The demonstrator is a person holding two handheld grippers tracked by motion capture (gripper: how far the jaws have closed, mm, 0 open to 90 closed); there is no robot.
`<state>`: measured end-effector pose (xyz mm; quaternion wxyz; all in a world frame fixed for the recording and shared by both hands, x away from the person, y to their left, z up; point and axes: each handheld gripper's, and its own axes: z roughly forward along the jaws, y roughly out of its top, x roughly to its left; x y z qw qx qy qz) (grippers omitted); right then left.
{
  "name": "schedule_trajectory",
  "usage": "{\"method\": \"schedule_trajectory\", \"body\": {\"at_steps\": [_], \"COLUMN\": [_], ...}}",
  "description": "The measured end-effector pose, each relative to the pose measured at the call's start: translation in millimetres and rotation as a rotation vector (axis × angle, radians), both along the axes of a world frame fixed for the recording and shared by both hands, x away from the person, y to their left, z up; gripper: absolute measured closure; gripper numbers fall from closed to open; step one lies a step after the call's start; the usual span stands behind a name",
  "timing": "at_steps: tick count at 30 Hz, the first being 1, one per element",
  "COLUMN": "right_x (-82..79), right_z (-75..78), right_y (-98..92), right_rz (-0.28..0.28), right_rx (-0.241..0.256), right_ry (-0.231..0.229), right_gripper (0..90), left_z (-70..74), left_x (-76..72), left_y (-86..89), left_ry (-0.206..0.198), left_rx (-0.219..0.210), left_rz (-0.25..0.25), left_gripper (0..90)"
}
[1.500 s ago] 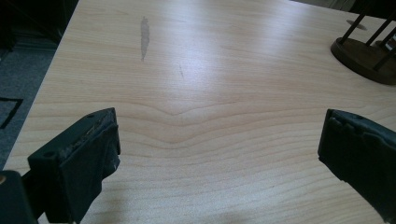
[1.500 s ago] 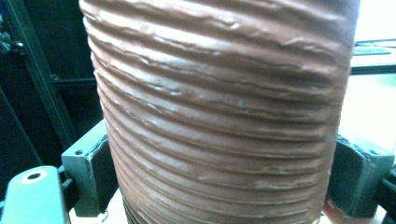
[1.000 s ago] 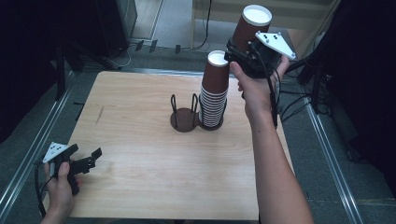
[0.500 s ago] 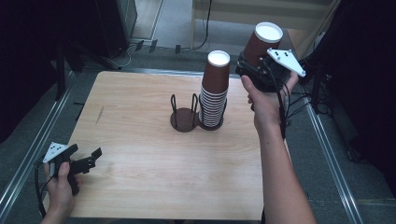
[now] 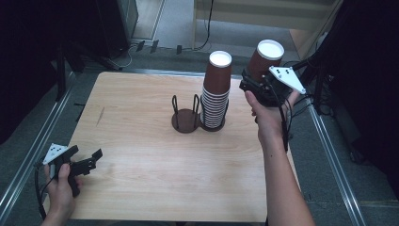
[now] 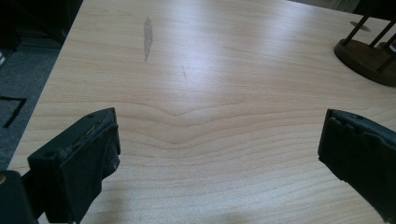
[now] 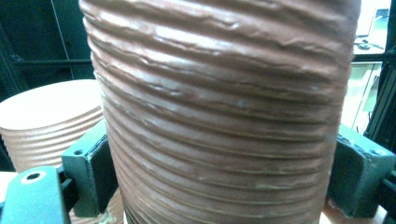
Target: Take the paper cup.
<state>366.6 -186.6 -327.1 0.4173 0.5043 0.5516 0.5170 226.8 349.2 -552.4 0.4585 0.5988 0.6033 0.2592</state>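
Cup (image 5: 264, 57) sits upside down in the right gripper (image 5: 258, 84), squeezed between both jaws, up in the air just right of the stack (image 5: 216, 89). That stack stands in the holder (image 5: 186, 118) on the table (image 5: 141, 122). Left gripper (image 5: 85, 161) rests low near the table's front left corner, jaws wide apart, holding nothing.

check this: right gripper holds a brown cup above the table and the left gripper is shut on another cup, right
Not quite. The left gripper is open and holds nothing; the left gripper view shows its jaws wide apart over bare table. The rest stands: the right gripper is shut on a brown cup.
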Motion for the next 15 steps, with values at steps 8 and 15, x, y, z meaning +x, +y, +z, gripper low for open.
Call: {"method": "schedule_trajectory", "body": {"at_steps": [8,15], "right_x": [-6.7,-12.1], "right_z": [-15.8,-34.9], "right_y": [3.2,1.1], "right_rz": [0.002,0.010], "right_rx": [-0.037,-0.039], "right_ry": [-0.006,0.017], "right_gripper": [11.7,11.6], "left_z": [-0.1,0.0], "left_x": [-0.1,-0.1], "left_y": [-0.1,-0.4], "left_ry": [-0.002,-0.004], "left_rx": [-0.001,-0.002], "left_rz": [0.001,-0.001], "left_gripper": [0.0,0.0]}}
